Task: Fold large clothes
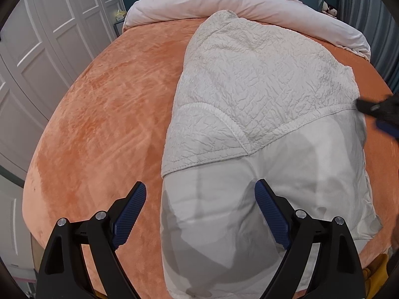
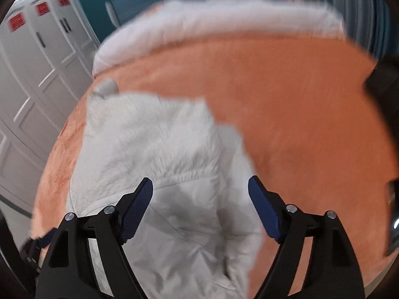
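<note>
- Left claw (image 1: 200, 194): jaws spread wide, released; nothing between the blue pads (image 1: 271, 214); it hangs tilted down over the near end of the garment (image 1: 261, 104)
- Right claw (image 2: 200, 188): jaws apart, released; cloth lies below the gap, not pinched; right wrist view is motion-blurred, so fine detail is lost
- From the left wrist view, the right claw shows as a dark blur at the garment's right edge
- Garment: large, off-white; far part is crinkled, quilted fabric with a stitched, gathered hem folded over; near part is smooth, thin pale lining (image 1: 224, 224) with grey shadows showing through
- Garment lies flat on the bed (image 1: 104, 114), lengthwise away from the claws, right of the bed's middle
- Bed cover: orange plush; a pale pink duvet (image 1: 224, 2) is rolled across the far end
- White panelled wardrobe (image 1: 37, 49) stands to the left of the bed
</note>
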Tool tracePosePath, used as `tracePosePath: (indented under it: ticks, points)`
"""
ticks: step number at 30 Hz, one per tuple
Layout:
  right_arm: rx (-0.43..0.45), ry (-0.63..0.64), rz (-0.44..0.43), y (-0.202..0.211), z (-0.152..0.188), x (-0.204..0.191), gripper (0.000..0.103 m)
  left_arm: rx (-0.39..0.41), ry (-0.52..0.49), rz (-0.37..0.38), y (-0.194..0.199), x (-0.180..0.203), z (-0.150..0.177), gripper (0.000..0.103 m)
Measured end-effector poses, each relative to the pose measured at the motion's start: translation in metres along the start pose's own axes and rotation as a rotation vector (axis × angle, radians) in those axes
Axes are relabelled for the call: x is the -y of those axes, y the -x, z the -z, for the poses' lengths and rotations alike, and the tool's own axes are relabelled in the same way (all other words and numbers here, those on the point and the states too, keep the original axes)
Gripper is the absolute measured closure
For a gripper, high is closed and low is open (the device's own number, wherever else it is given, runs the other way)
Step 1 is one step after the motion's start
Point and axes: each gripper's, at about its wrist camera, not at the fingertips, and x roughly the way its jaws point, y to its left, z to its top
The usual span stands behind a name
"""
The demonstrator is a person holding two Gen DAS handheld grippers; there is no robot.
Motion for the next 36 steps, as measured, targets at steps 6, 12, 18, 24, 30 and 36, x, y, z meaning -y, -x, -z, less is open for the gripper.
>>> tracePosePath:
  ticks: [6, 12, 18, 24, 30, 36]
  points:
    - [0.044, 0.023, -0.131, 0.024, 0.003, -0.012, 0.097, -0.003, 0.005, 0.005, 0.0, -0.002, 0.001, 0.015]
    - [-0.072, -0.007, -0.059, -0.035, 0.031, 0.012, 0.093, -0.001, -0.003, 0.014, -0.005, 0.006, 0.006, 0.006]
    - [-0.071, -0.067, -0.095, -0.012, 0.027, 0.022, 0.089, -0.032, 0.001, -0.013, -0.001, 0.004, 0.005, 0.007]
    - [-0.01, -0.133, -0.143, 0.041, 0.051, 0.048, 0.049, -0.039, 0.01, -0.017, 0.007, 0.005, 0.011, 0.008]
    - [-0.025, -0.209, -0.135, 0.057, 0.086, 0.083, 0.049, -0.047, 0.013, 0.001, 0.015, 0.002, 0.017, 0.008]
    - [-0.039, -0.275, -0.128, 0.044, 0.08, 0.097, 0.049, -0.051, 0.027, 0.008, 0.018, -0.011, 0.018, 0.008]
